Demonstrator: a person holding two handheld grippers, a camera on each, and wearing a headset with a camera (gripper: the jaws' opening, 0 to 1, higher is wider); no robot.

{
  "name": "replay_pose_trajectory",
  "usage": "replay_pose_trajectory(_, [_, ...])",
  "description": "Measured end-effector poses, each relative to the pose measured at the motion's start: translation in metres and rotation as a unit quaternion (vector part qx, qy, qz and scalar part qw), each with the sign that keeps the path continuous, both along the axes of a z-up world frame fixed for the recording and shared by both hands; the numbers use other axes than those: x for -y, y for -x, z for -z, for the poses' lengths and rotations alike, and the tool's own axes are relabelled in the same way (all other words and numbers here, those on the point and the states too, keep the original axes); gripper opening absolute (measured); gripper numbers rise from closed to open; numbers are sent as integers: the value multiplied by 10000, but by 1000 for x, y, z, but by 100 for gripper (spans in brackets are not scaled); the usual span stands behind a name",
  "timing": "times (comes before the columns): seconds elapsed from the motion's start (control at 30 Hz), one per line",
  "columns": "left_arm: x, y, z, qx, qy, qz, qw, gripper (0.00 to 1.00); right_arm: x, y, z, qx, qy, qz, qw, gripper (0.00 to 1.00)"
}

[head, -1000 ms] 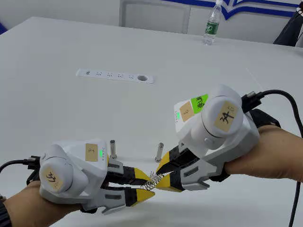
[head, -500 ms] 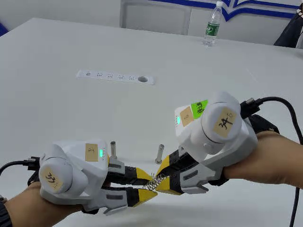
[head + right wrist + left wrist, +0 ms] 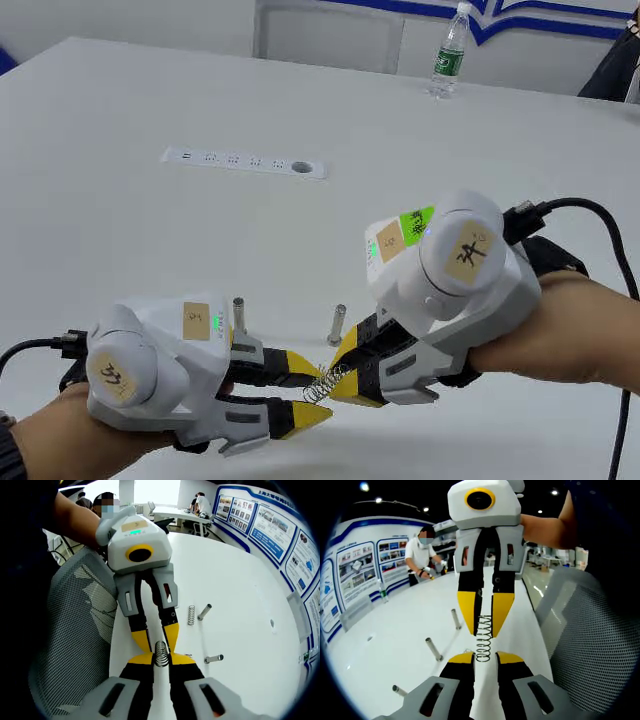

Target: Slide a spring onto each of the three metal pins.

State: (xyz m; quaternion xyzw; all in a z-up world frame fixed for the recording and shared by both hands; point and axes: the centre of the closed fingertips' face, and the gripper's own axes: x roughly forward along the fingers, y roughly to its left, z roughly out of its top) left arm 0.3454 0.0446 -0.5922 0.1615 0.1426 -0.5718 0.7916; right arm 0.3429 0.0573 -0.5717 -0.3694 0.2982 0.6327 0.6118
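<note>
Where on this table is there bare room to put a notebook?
Widest free patch: between the power strip and the two upright pins. Also bare between strip and water bottle. Crowded at the near edge, where the left claw and right claw meet at the spring.

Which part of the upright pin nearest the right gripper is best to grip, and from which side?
Probably the lower shaft of the pin, coming level from the side. It stands upright and slim on the table, so a low grip leaves its top free for the spring.
</note>
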Motion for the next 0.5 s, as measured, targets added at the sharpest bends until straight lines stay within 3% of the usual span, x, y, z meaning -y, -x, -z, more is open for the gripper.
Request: replay_pose_trajectory(0.5, [-47, -7, -4, 7, 28, -593, 9982, 22, 44, -31, -12, 169, 448, 346, 9983, 12])
